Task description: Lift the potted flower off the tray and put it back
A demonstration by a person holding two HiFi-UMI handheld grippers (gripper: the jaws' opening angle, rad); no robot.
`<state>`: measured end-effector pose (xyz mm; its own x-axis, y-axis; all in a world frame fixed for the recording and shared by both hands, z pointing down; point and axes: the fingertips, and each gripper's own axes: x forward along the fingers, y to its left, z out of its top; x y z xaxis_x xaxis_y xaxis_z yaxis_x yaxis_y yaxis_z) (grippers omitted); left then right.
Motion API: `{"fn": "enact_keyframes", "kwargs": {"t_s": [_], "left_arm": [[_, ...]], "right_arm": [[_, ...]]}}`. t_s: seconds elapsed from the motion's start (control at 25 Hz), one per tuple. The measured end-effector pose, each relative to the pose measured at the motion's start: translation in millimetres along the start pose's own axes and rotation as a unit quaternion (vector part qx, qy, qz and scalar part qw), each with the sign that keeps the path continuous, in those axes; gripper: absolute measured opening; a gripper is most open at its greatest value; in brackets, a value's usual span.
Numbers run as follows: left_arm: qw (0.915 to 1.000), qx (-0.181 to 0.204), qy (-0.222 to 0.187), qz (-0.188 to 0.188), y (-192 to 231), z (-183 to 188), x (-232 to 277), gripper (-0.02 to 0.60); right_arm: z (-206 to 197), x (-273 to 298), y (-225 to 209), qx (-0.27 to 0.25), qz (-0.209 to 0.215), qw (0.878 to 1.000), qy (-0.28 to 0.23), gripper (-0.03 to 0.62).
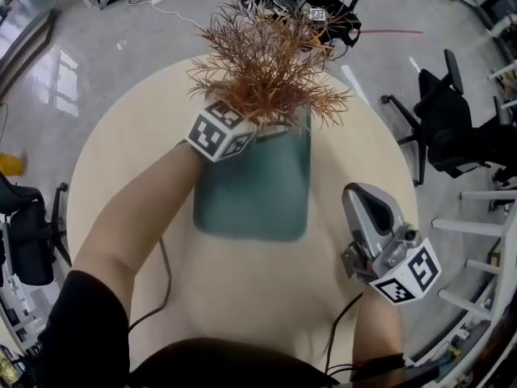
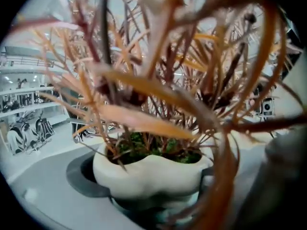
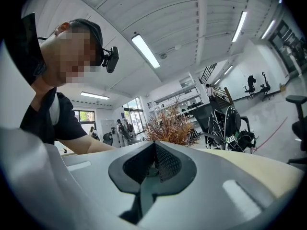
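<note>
Potted flower [image 1: 262, 71] upright, stems skyward, pinched in left tongs [image 2: 146, 190]; right tongs [image 3: 153, 164] closed, empty.

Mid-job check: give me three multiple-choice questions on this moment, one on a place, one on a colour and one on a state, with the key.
1. Where does the potted flower show in the head view?
A. at the far end of the tray
B. on bare table right of the tray
C. on the floor

2. What colour is the pot?
A. black
B. white
C. red

3. How do the right tongs stand?
A. clamped on the pot
B. wide open
C. shut on nothing

Key:
1 A: it rises over the tray's far edge.
2 B: the left gripper view shows a white pot.
3 C: the right gripper view shows the jaws together with nothing between them.
</note>
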<state>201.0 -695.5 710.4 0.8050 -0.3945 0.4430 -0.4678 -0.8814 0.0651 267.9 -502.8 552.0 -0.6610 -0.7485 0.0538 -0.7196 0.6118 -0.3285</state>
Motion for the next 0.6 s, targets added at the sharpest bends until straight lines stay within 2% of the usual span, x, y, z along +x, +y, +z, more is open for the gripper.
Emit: {"fn": "enact_keyframes", "kwargs": {"t_s": [0.2, 0.36, 0.6], "left_arm": [[0.9997, 0.005, -0.022, -0.011, -8.9, 9.5, -1.3, 0.554], [0.9997, -0.002, -0.019, -0.013, -8.4, 0.8, 1.1, 0.554], [0.9993, -0.001, -0.035, -0.012, -11.4, 6.9, -10.4, 0.554]], "right_arm": [[1.3, -3.3, -0.1, 0.001, -0.002, 1.000, -0.001, 0.015], [5.0, -6.0, -2.0, -0.002, -0.006, 1.000, -0.001, 0.015], [9.8, -11.6, 1.3, -0.005, -0.011, 1.000, -0.003, 0.015]]}}
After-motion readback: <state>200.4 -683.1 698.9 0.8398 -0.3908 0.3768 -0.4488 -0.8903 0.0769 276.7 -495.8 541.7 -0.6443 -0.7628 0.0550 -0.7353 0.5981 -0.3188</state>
